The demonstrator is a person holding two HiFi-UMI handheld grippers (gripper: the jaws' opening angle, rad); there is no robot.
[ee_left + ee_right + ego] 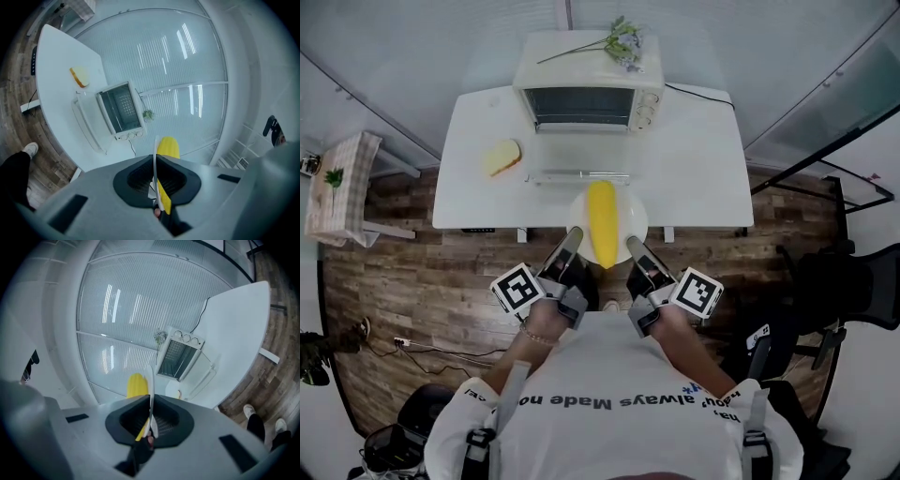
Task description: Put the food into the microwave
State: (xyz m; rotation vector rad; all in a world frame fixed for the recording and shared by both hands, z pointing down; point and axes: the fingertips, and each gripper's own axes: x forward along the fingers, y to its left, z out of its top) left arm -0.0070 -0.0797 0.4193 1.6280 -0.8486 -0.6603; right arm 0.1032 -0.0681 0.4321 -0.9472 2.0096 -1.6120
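Observation:
A white plate (635, 212) carrying a yellow corn cob (602, 221) hangs over the near edge of the white table (703, 178). My left gripper (571, 238) is shut on the plate's left rim and my right gripper (635, 247) is shut on its right rim. In the left gripper view the plate rim (156, 154) runs edge-on between the pads of the left gripper (156, 169), with the corn (168, 147) beyond. The right gripper (150, 411) likewise pinches the plate rim (151, 385) beside the corn (137, 385). The microwave (589, 94) stands at the table's back, its door (578, 175) folded down open.
A slice of yellow bread (502, 157) lies on the table left of the open door. A flower sprig (617, 41) rests on the microwave, and a cable (698, 91) runs off to its right. A small cloth-covered table (337, 187) stands left; a black chair (853, 281) right.

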